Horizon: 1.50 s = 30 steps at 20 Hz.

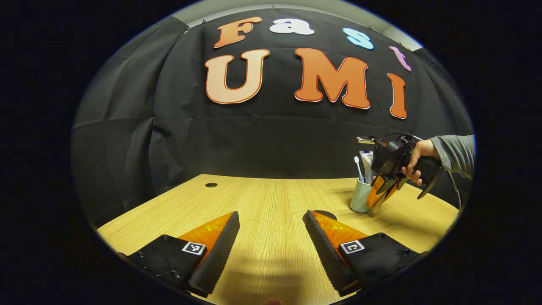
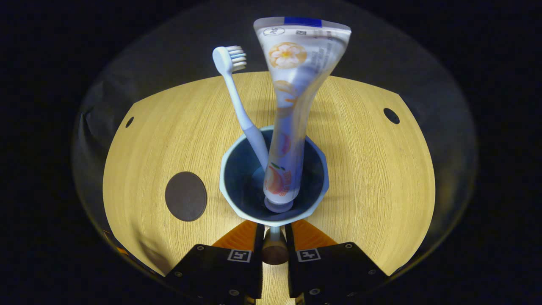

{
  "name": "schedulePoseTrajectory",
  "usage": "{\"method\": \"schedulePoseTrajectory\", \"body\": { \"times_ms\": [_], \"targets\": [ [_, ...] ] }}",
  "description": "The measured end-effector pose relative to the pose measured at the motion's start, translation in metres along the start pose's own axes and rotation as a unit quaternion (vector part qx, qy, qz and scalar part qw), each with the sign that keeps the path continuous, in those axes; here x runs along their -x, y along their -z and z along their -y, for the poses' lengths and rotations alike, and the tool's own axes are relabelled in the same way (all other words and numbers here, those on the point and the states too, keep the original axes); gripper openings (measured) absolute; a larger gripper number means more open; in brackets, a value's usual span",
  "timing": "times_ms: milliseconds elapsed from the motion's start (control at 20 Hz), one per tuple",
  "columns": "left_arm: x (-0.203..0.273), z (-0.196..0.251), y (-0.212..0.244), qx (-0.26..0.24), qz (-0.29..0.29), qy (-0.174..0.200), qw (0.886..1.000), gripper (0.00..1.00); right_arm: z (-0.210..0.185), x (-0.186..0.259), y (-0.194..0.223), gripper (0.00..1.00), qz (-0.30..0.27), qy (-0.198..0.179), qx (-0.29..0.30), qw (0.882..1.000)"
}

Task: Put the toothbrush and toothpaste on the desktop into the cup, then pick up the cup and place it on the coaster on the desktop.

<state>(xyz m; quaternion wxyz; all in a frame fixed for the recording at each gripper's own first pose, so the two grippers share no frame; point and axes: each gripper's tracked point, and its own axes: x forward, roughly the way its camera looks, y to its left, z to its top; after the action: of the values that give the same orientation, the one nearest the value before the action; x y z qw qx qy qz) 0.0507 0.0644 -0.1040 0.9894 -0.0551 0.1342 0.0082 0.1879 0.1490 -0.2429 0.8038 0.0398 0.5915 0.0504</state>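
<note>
Black cloth is backing a pale wood table, and we are working over its far side. Going down in size, we are looking first at the cup, which is standing upright on bare wood with the toothpaste cap-down inside it and the toothbrush leaning against its rim, bristles up. The dark round coaster is lying flat on the table near the cup, apart from it.

We are holding the right tongs nearly closed on the near wall of the cup, the fingers pinching the rim, one seemingly inside and one outside; contact looks firm, though the cup is hiding the very tips. The left tongs are hanging wide open above the table, holding nothing.

Both items being in, we judge the lift to be the step in hand. We are wanting a steady, level rise, since a rim pinch lets the cup swing and the tall tube could tip out. Carrying low and setting down centred on the coaster should be safest.
</note>
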Motion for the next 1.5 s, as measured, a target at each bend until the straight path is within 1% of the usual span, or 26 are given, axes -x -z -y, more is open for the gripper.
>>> {"method": "schedulePoseTrajectory", "body": {
  "times_ms": [100,350,550,850,900,950,1300,1500],
  "targets": [
    [0.0,-0.001,0.0,-0.001,-0.001,-0.002,1.0,1.0,-0.001,-0.004,-0.001,0.24,0.011,-0.004,0.011,1.0],
    [0.004,-0.001,0.005,-0.003,-0.006,-0.003,1.0,0.99,-0.002,-0.008,-0.004,0.24,0.038,-0.023,0.042,0.998],
    [0.01,-0.008,0.008,-0.001,-0.009,-0.01,1.0,0.99,0.001,-0.007,-0.008,0.24,0.048,-0.034,0.073,0.996],
    [0.017,-0.024,0.008,-0.003,-0.01,-0.028,1.0,0.99,0.005,-0.005,-0.012,0.24,0.038,-0.045,0.109,0.992],
    [0.017,-0.027,0.008,-0.002,-0.009,-0.031,0.999,0.99,0.007,-0.005,-0.014,0.19,0.036,-0.047,0.116,0.991],
    [0.017,-0.029,0.01,0.0,-0.01,-0.033,0.999,0.99,0.008,-0.005,-0.016,0.24,0.034,-0.049,0.123,0.991],
    [0.018,-0.042,0.025,0.014,-0.028,-0.043,0.999,0.99,0.011,-0.006,-0.021,0.24,0.013,-0.049,0.167,0.985],
    [0.017,-0.044,0.031,0.02,-0.038,-0.048,0.998,1.0,0.013,-0.004,-0.022,0.24,-0.013,-0.055,0.179,0.982]
  ]
}}
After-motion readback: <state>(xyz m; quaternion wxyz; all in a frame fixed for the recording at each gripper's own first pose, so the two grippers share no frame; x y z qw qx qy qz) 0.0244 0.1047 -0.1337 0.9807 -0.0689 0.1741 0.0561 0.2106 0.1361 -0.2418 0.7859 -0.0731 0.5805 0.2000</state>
